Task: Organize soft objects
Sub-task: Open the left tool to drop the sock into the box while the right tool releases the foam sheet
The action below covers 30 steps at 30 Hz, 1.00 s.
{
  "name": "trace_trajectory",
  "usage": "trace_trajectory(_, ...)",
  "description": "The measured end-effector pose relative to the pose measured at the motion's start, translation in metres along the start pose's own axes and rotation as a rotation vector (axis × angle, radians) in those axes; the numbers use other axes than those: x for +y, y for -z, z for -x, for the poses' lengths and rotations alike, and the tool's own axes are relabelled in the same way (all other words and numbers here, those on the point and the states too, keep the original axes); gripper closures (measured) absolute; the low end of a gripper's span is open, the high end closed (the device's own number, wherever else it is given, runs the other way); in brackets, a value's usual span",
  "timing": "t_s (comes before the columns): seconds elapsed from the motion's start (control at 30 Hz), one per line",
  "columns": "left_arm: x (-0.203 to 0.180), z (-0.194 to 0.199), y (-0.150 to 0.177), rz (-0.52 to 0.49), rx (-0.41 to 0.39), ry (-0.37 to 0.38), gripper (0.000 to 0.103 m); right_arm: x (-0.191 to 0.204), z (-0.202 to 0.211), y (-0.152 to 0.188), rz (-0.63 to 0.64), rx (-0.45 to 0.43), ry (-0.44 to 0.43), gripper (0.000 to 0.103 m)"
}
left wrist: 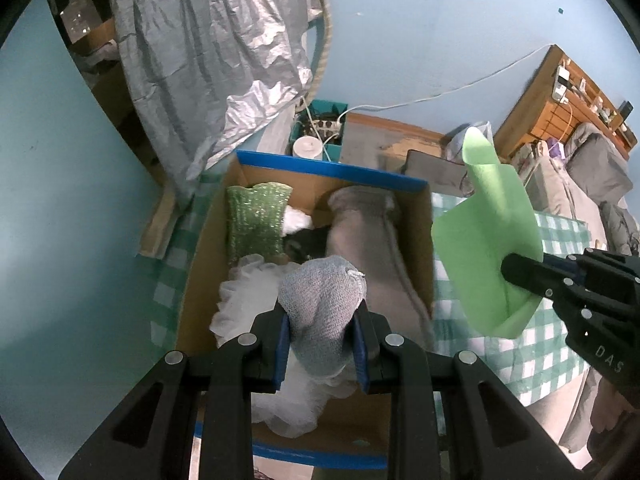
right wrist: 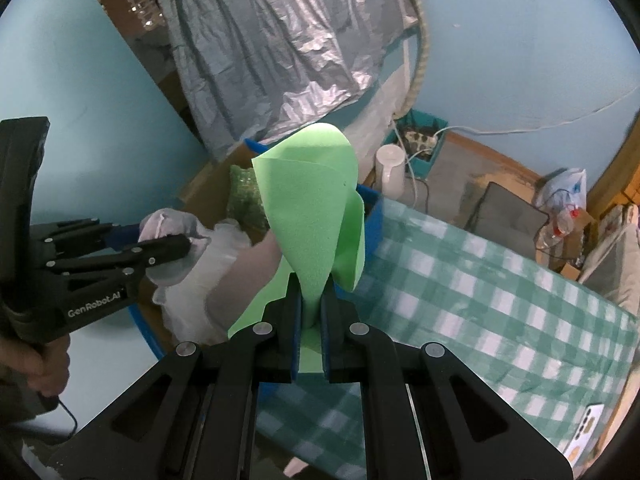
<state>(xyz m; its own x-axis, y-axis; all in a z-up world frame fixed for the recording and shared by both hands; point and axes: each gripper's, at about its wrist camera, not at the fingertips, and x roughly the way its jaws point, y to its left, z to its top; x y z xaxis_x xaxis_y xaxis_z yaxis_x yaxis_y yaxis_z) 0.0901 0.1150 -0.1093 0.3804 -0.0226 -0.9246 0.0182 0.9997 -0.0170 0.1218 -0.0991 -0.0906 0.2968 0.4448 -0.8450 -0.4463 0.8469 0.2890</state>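
Observation:
My left gripper (left wrist: 322, 316) is shut on a grey knitted cloth (left wrist: 320, 304) and holds it over an open cardboard box (left wrist: 200, 272) with blue taped edges. In the box lie a green sparkly scrubber (left wrist: 256, 224), white frilly fabric (left wrist: 244, 300) and a beige cloth (left wrist: 368, 236). My right gripper (right wrist: 310, 292) is shut on a folded green foam sheet (right wrist: 316, 208), held up to the right of the box. It also shows in the left wrist view (left wrist: 488, 232). The left gripper appears in the right wrist view (right wrist: 176, 244).
The box stands on a table with a green checked cloth (right wrist: 480, 292). A silver cover (left wrist: 208, 64) hangs behind the box. A teal bin with a power strip (left wrist: 320, 128) and a white jar (right wrist: 390, 172) sit on the floor. A wooden shelf (left wrist: 560, 96) is at the right.

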Motion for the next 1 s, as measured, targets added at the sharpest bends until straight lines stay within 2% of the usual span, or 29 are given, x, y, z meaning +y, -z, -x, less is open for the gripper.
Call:
trace_trajectory(0.47, 0.027, -0.033, -0.026, -0.024, 0.026, 0.012, 0.076, 0.026, -0.046, -0.020, -0.021, 0.058, -0.018, 0.097)
trace_trajectory(0.77, 0.038, -0.051, -0.031, -0.048, 0.048, 0.020, 0.076, 0.034, -0.067, -0.028, -0.049, 0.088, -0.015, 0.097)
trace_trajectory(0.97, 0.047, -0.065, -0.033, -0.002, 0.083, 0.050, 0.073, 0.036, -0.078, -0.031, -0.077, 0.115, -0.022, 0.090)
trace_trajectory(1.0, 0.049, -0.066, -0.033, 0.011, 0.087, 0.054, 0.069, 0.037, -0.079, -0.031, -0.079, 0.115, -0.014, 0.090)
